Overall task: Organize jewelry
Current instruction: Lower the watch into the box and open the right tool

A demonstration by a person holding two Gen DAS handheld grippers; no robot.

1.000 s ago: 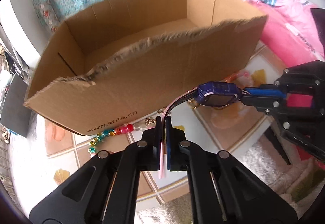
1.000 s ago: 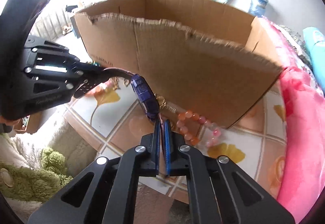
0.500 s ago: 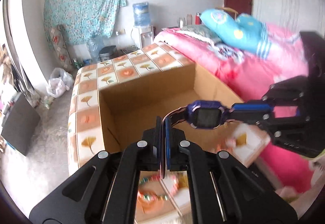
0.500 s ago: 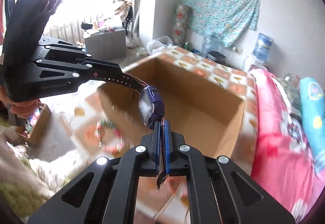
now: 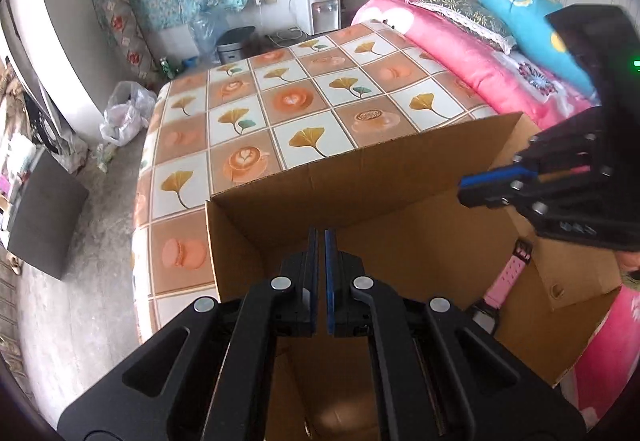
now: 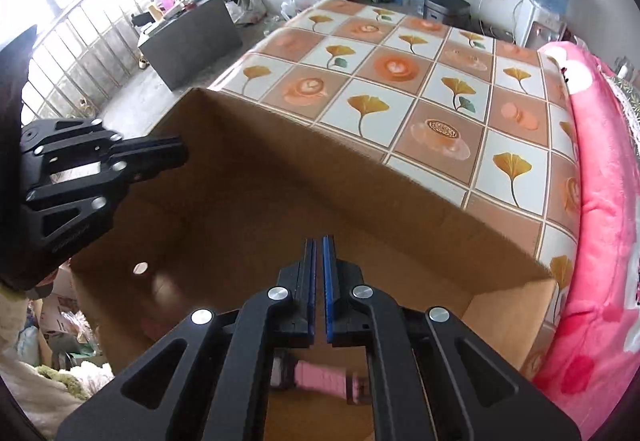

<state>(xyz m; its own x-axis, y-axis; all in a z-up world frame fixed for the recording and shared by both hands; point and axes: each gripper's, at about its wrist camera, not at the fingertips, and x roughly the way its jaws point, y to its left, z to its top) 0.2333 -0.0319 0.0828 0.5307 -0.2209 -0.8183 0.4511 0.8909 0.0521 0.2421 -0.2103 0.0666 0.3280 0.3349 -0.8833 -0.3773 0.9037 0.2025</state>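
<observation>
watch dropped into box | both tools empty | bed beside

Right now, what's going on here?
A person is sorting jewelry into a cardboard box on a tiled tabletop, with a claw in each hand. The left claw and right claw are both shut and holding nothing, poised over the open box. A watch with a pink strap lies inside the box, so that piece looks put away.
</observation>
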